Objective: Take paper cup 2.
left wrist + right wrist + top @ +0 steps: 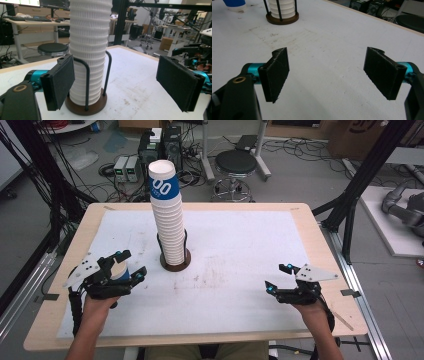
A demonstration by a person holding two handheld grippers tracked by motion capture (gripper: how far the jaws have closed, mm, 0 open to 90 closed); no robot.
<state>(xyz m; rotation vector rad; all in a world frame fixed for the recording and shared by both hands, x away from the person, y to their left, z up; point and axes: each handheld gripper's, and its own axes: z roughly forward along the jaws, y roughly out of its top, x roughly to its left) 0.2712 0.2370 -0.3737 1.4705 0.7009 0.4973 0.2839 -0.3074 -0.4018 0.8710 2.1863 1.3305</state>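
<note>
The stack of paper cups stands upright in a round dark holder near the middle of the table, kept from toppling by thin black upright rods that rise beside its lower part. The cups are nested one in another, mouths down as far as the ribbed white walls show; the top cup carries a blue band with white marks. The stack leans slightly to the left toward its top in the high view.

A single blue-and-white cup stands on the table to the left of the holder, between the jaws of the left tongs. In the left gripper view the jaws stand wide apart with nothing pressed between the pads, so these tongs are released; whether a jaw touches the cup cannot be told. The cup's contents cannot be seen.

The right tongs rest low near the table's right front, well apart from the holder, jaws spread and empty, which I judge to be a waiting position.

The left tongs face the stack, so I judge that the work concerns cups taken from or added to it.
</note>
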